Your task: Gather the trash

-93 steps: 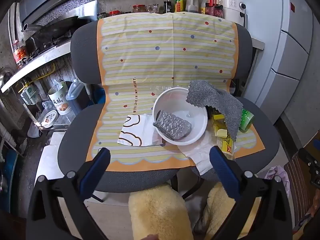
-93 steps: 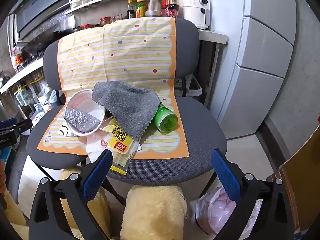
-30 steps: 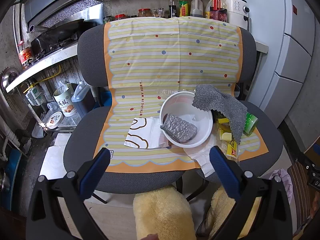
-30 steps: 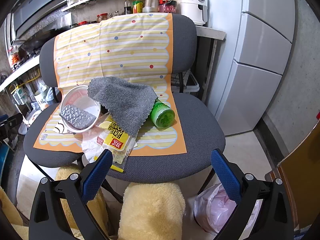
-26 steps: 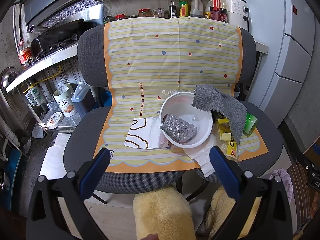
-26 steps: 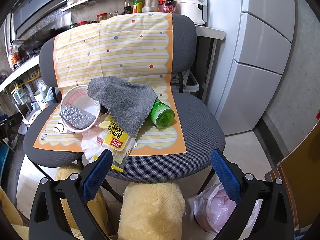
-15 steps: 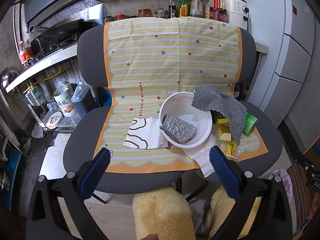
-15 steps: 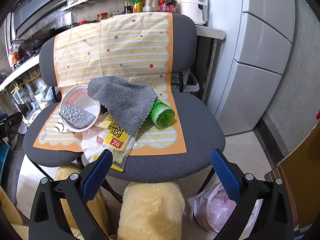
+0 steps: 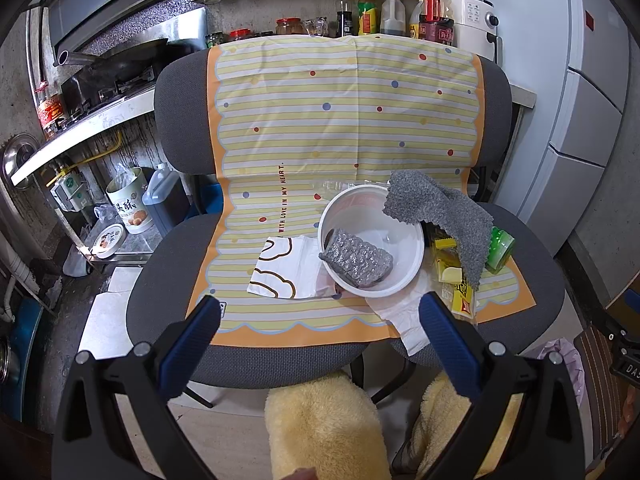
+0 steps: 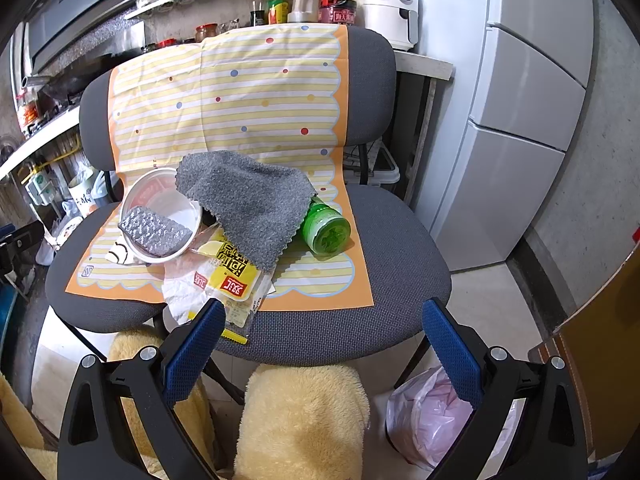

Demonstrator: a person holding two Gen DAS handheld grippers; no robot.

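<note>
A: Status on the grippers?

B: I see the left gripper (image 9: pixel 320 312) with fingers spread wide, nothing between them, hanging short of the chair's (image 9: pixel 256 356) front edge. Right gripper (image 10: pixel 324 320) is the same: spread, empty, off the front of the seat.

A: Where's the trash?

B: All on the striped mat (image 9: pixel 348 120) draped over the chair. White bowl (image 9: pixel 416 248) sits on the seat part, with a silver bubble-wrap pouch (image 9: pixel 356 258) lying inside it, one end over the near-left rim. Grey cloth (image 10: pixel 252 200) is draped from the bowl's far-right rim across the pile beside it.

A: What's under the cloth?

B: Partly covered, so I can only tell some of it. A yellow snack wrapper (image 10: pixel 232 276) pokes out at the front, lying on crumpled white paper (image 10: pixel 182 292) that overhangs the seat edge. A green bottle (image 10: pixel 326 230) lies on its side just right of the cloth, base toward my right camera.

A: Anything left of the bowl?

B: A white napkin with brown cloud print (image 9: pixel 286 266), flat on the mat, touching the bowl. Pink bag (image 10: pixel 430 416) is on the floor, right of the chair.
</note>
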